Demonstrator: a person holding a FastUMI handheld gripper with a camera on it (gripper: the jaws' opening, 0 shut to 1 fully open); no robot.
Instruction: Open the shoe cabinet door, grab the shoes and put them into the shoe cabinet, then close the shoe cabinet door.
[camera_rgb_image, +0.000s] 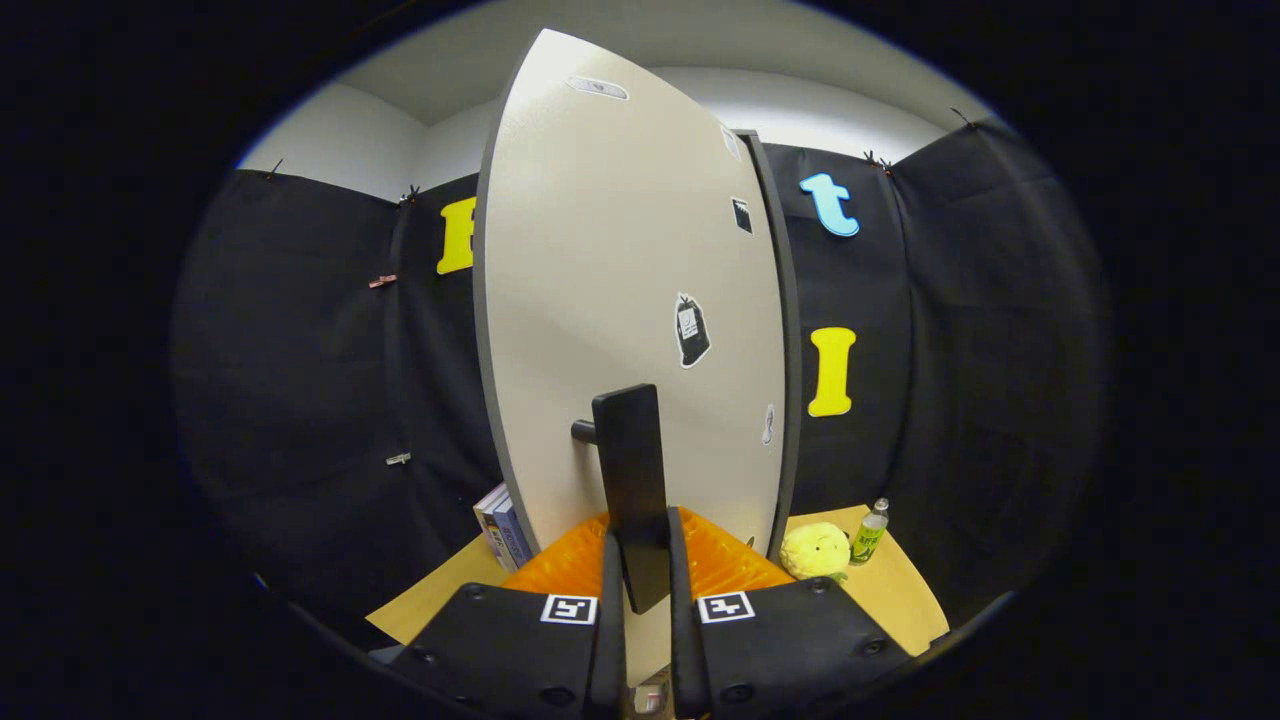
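Note:
A tall pale cabinet door stands swung out toward me, its dark edge on the right side. A flat black handle juts from the door on a short peg. My gripper is shut on this handle, one finger pressing each face of its lower part. The shoes are out of sight behind the door.
A yellow plush toy and a small green-labelled bottle stand on the wooden table to the right of the door. Several books lean at the door's left foot.

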